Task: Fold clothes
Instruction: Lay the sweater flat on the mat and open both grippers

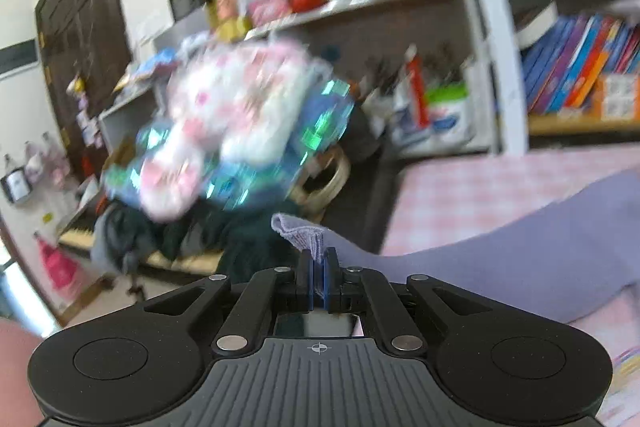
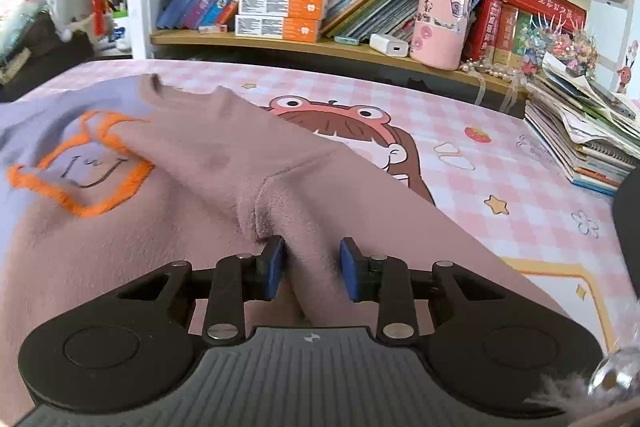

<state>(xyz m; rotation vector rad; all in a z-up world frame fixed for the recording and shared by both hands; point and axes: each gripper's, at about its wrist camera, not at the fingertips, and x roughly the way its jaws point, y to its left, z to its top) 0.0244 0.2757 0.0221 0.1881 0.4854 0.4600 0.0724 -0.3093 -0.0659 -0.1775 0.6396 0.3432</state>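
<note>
My left gripper (image 1: 319, 269) has its fingers pinched narrow on a ribbed edge of the purple garment (image 1: 540, 251), the hem or a cuff, I can't tell which, and that corner is raised off the pink checked tabletop (image 1: 460, 195). From there the cloth runs away toward three o'clock in the left view, sagging down onto the tabletop. That view is smeared with motion blur, so I judge this hand to be mid-swing.

My right gripper (image 2: 312, 273) has its fingers set wide, straddling a raised ridge of the same garment (image 2: 208, 163); the left pad touches the fabric, the right one stands clear of it. Nothing is held here. Ahead, toward eleven o'clock, I can see the orange outline print (image 2: 80, 167) on the chest, partly covered by a flap of cloth already turned over it. The cartoon-printed tabletop (image 2: 520, 163) shows bare from one to three o'clock.

I judge this to be a fold in progress, with the left corner being carried across. To do it well I would keep the left pinch firm and travel low and level, so the cloth drapes rather than flips. The right fingers should either close on that ridge or press it flat as an anchor, otherwise I expect the body to drag along and bunch. I'd lay the corner down square to the far edge before letting go.
</note>
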